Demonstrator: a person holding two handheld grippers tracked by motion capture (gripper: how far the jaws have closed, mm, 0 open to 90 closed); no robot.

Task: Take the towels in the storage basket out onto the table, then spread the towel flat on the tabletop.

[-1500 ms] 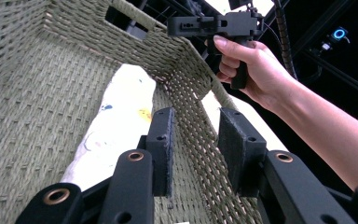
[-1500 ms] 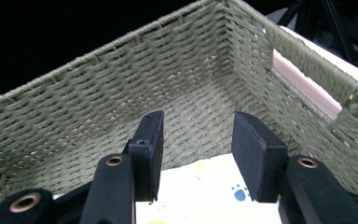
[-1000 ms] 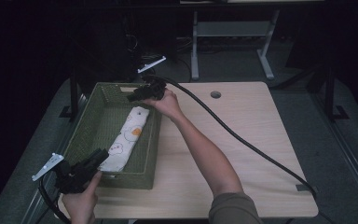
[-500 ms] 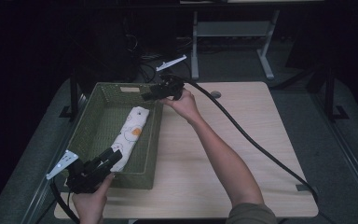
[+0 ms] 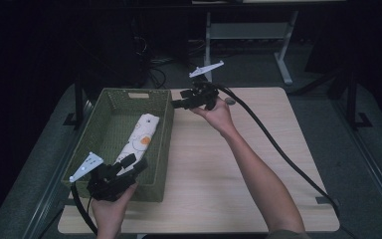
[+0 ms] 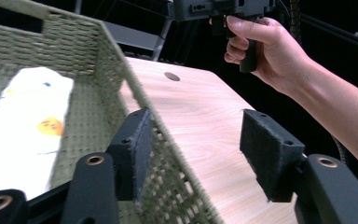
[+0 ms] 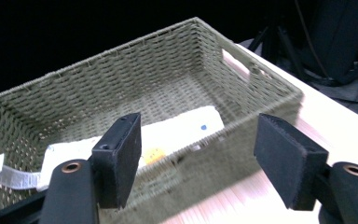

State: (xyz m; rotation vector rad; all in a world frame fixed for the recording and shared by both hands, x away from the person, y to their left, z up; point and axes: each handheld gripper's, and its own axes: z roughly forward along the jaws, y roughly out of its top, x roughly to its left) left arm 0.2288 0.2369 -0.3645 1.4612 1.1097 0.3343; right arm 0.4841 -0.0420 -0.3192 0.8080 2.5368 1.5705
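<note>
Folded patterned cloth (image 5: pixel 138 137) lies in the green woven basket (image 5: pixel 110 102); left gripper (image 5: pixel 134 167) at 7 o'clock and right gripper (image 5: pixel 176 104) at 1 o'clock, jaws just opening, empty, over the table (image 5: pixel 258 149).

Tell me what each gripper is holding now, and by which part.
Nothing. The left gripper and right gripper are open, fingers bare; the folded cloth lies in the basket.

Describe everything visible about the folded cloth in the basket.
The folded cloth is white with small printed spots, one orange, others blue and pink. It looks soft, folded into a long narrow strip. It lies flat on the floor of the green woven basket, running lengthwise along it. Nothing grips it: the left hand-held gripper hovers at its near end, jaws open, having just been opening.
</note>
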